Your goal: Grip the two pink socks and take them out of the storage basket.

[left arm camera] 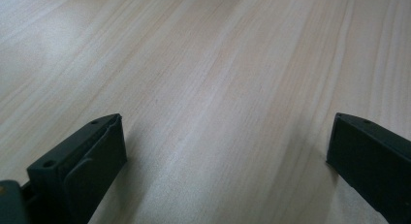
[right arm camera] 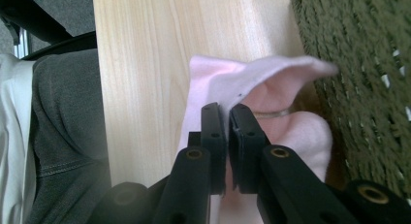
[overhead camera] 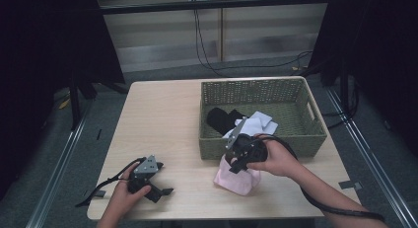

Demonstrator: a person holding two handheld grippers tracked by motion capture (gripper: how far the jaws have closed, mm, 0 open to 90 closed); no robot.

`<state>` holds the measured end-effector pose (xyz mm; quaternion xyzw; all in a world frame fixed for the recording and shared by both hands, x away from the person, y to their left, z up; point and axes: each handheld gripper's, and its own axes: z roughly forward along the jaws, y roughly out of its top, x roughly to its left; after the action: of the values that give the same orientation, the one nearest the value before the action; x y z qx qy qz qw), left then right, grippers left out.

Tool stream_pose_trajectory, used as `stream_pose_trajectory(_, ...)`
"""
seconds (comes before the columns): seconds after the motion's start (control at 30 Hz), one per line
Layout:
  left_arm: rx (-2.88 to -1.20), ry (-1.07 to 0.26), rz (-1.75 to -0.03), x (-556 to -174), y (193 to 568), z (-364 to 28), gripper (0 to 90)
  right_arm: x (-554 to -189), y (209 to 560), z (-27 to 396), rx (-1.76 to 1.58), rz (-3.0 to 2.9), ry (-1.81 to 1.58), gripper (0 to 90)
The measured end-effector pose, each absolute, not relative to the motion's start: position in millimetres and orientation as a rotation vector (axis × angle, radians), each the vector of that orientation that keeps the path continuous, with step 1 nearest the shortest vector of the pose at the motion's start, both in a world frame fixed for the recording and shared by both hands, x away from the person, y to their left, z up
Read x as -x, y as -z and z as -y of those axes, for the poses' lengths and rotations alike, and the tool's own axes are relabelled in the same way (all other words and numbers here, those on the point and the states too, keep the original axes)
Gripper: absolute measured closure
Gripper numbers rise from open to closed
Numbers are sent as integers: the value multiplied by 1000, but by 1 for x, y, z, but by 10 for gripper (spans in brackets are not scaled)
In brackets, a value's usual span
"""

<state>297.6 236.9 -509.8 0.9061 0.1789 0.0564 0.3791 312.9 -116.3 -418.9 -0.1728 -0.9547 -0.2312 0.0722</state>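
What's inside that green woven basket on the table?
In the green woven basket lie a black rolled cloth and some white folded cloths. The near wall and the right hand-held gripper cover whatever lies at the front of its floor.

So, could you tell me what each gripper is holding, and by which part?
The right gripper pinches the soft pink cloth at its raised edge, beside the green woven basket. The left gripper is open, holding nothing.
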Motion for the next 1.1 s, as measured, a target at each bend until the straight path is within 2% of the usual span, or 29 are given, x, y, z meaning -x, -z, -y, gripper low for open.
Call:
stream_pose_trajectory(0.7,-2315,-144,-457,-298,510,-237,0,-311,434,115,508,2845,705,822)
stream_pose_trajectory(1.1,-2314,-144,-457,-298,510,-237,0,-307,428,120,541,2832,769,543)
